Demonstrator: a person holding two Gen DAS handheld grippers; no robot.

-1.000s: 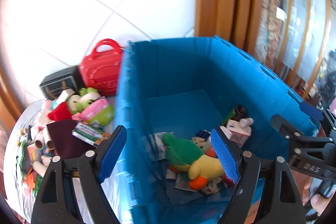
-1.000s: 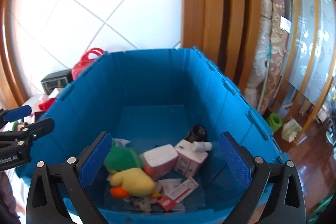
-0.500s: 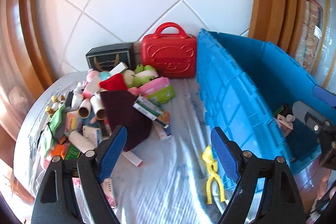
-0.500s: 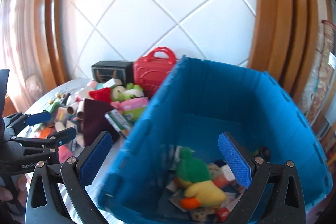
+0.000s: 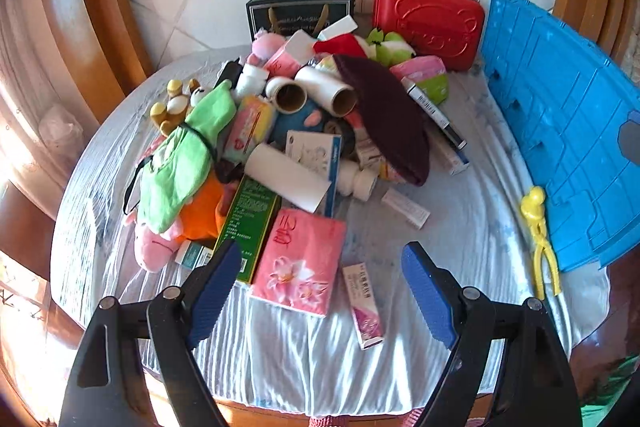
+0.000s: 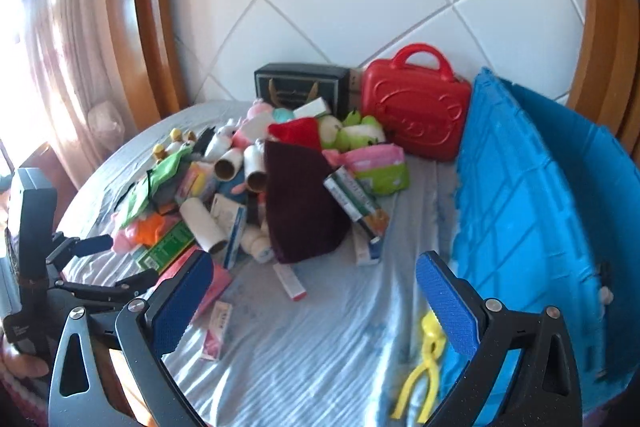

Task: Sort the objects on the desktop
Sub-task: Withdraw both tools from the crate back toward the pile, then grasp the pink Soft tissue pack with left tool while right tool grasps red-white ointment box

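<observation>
A pile of small objects lies on a round table with a pale blue cloth [image 5: 400, 359]: a pink tissue pack [image 5: 298, 261], a green box [image 5: 248, 223], a white roll [image 5: 286, 177], a dark maroon cloth [image 5: 386, 115], a green plush [image 5: 180, 155]. A blue crate [image 5: 560, 131] stands at the right, also in the right wrist view [image 6: 532, 211]. My left gripper [image 5: 322, 291] is open and empty, just above the tissue pack. My right gripper [image 6: 314, 307] is open and empty over bare cloth beside the crate.
A red toy suitcase [image 5: 428, 17] and a black box [image 5: 300, 11] stand at the back against the tiled wall. A yellow plastic clip [image 5: 538, 235] lies against the crate's side. A small pink tube box [image 5: 364, 305] lies near the table's front edge.
Both grippers have swung left, away from over the crate's inside to over the table and the pile. Both stay open and empty.
</observation>
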